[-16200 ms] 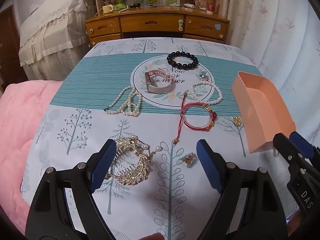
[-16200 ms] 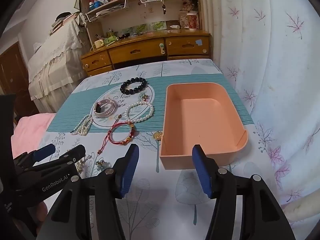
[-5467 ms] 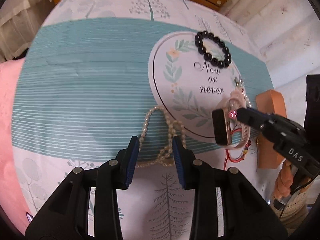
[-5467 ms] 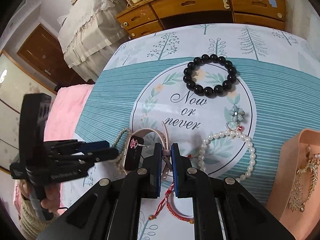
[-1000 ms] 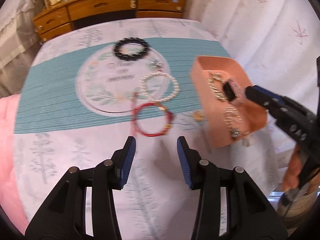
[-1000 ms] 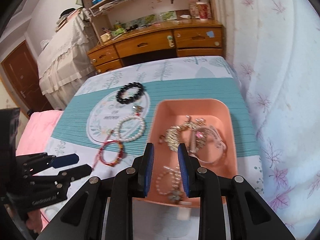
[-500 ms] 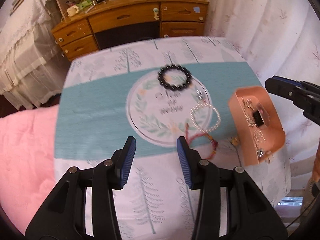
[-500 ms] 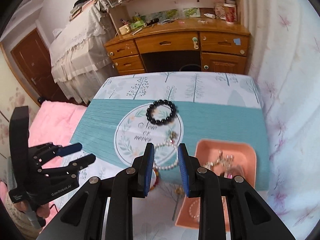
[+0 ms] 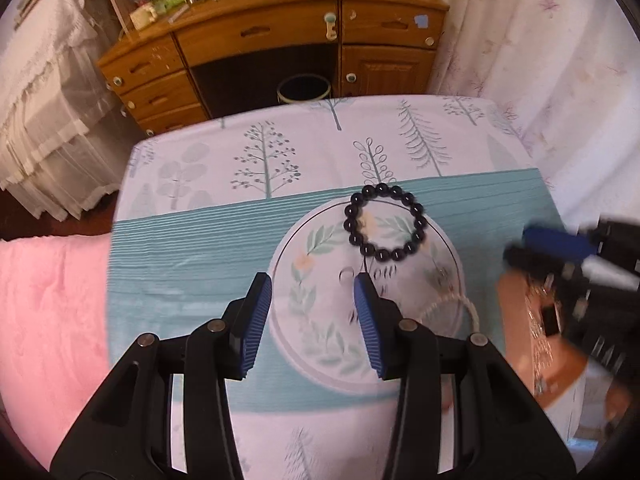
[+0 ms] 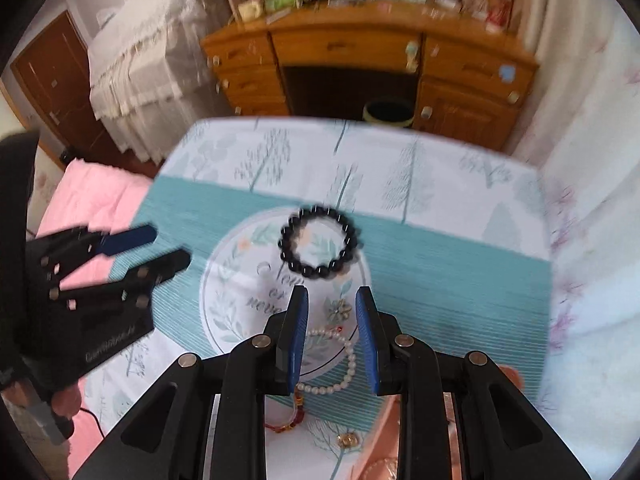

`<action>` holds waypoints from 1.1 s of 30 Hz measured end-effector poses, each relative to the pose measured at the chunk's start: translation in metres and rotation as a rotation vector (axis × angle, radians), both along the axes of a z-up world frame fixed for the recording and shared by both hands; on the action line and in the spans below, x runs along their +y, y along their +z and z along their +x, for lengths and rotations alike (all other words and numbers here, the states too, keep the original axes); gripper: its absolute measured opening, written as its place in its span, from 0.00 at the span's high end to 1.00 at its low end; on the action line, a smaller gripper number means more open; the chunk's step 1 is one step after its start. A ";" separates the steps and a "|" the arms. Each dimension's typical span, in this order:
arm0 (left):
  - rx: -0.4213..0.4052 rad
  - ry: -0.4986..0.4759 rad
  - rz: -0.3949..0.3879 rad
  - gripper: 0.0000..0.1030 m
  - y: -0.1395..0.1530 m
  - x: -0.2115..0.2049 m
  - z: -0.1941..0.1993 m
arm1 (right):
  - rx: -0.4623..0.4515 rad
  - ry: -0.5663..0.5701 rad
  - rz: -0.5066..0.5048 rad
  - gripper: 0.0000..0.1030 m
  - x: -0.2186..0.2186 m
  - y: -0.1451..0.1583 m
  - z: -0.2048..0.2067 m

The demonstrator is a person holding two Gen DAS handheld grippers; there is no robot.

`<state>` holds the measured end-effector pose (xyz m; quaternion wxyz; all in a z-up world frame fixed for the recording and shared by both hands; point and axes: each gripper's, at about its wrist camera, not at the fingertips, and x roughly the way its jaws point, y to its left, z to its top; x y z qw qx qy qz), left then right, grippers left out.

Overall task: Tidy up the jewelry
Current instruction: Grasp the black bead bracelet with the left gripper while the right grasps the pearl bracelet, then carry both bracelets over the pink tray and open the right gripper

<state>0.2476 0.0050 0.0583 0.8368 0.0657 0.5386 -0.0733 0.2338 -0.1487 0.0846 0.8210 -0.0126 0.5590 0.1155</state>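
Both claws have swung away from the orange tray (image 9: pixel 516 320) toward the black bead bracelet (image 9: pixel 385 224) lying on the cloth's round print. The left claw (image 9: pixel 314 320) and right claw (image 10: pixel 331 334) hang open and empty, probably lining up the next pickup.

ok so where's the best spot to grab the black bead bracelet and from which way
Probably from above, pinching one arc of the black bead bracelet with one finger inside the ring and one outside. It lies flat on the tablecloth as an open loop, so the sides offer no edge. Its near arc faces the right gripper, whose jaws stand open and empty.
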 end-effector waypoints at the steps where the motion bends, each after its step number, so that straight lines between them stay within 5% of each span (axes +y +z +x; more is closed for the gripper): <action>1: 0.010 0.009 -0.009 0.61 -0.010 -0.002 0.011 | 0.023 -0.003 0.007 0.76 -0.002 -0.012 0.006; 8: 0.106 0.068 -0.075 0.62 -0.078 -0.016 0.062 | 0.135 -0.021 0.052 0.76 -0.013 -0.076 0.025; 15: 0.143 0.076 -0.079 0.62 -0.112 -0.029 0.079 | 0.186 0.031 0.049 0.76 -0.005 -0.116 0.025; 21: 0.122 0.091 -0.036 0.62 -0.117 -0.036 0.086 | 0.175 0.072 0.014 0.76 0.001 -0.127 0.020; 24: 0.119 0.104 -0.041 0.88 -0.115 -0.036 0.084 | 0.161 0.085 -0.001 0.80 0.003 -0.126 0.017; 33: 0.105 0.110 -0.090 0.88 -0.098 -0.023 0.053 | 0.100 0.052 0.062 0.86 -0.009 -0.108 0.003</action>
